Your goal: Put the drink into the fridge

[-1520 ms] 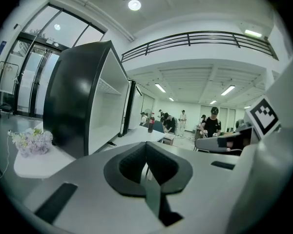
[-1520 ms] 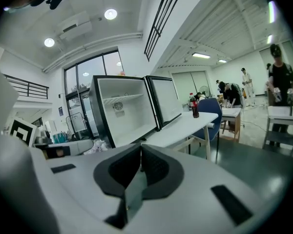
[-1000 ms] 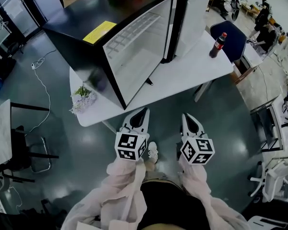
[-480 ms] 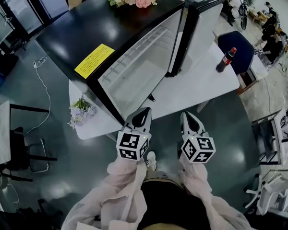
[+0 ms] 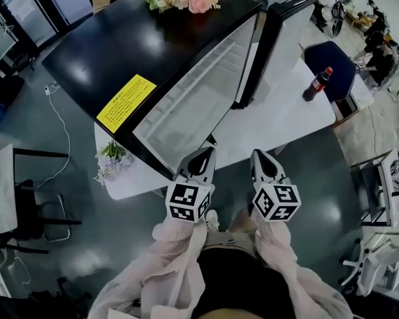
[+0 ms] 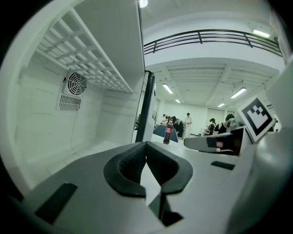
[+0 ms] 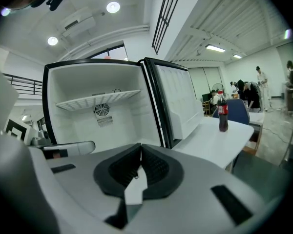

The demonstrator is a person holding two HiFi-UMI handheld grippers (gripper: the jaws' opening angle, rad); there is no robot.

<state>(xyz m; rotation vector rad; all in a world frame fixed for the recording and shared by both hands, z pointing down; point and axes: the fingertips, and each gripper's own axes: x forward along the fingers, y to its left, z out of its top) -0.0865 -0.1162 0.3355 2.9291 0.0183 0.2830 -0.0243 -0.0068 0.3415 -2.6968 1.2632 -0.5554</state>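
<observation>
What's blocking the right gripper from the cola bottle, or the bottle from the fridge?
Nothing visible between the right gripper and the cola bottle: bare table only. The open fridge door stands between the bottle and the fridge cavity, so it probably has to come round the door's free edge.

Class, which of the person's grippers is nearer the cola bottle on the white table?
Right. The right gripper is below and left of the cola bottle in the head view; the left gripper sits farther left, before the open fridge.
</observation>
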